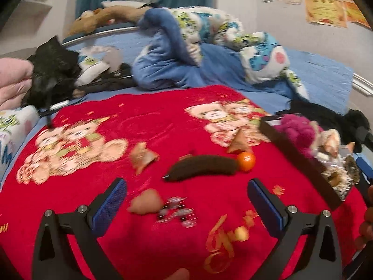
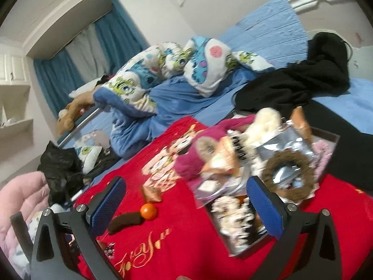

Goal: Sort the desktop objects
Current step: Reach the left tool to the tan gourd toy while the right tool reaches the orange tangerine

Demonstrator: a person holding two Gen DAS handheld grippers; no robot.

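Small objects lie on a red bear-print blanket (image 1: 149,121). My left gripper (image 1: 186,198) is open and empty above a tan rounded object (image 1: 145,201) and a small sparkly clip (image 1: 177,211). Beyond them lie a dark brown fuzzy hair clip (image 1: 202,166), a small orange (image 1: 246,160) and two tan folded packets (image 1: 142,157) (image 1: 239,143). A dark box (image 1: 300,163) at the right holds a magenta plush (image 1: 296,128) and other items. My right gripper (image 2: 186,206) is open and empty over the box (image 2: 242,247), next to the orange (image 2: 148,211) and the brown clip (image 2: 124,221).
The blanket covers a bed with blue sheets (image 1: 321,74). A cartoon-print quilt (image 1: 209,30) is bunched at the back. Black clothing lies at the left (image 1: 53,70) and behind the box (image 2: 303,81). A pink quilt (image 2: 21,200) sits at the left edge.
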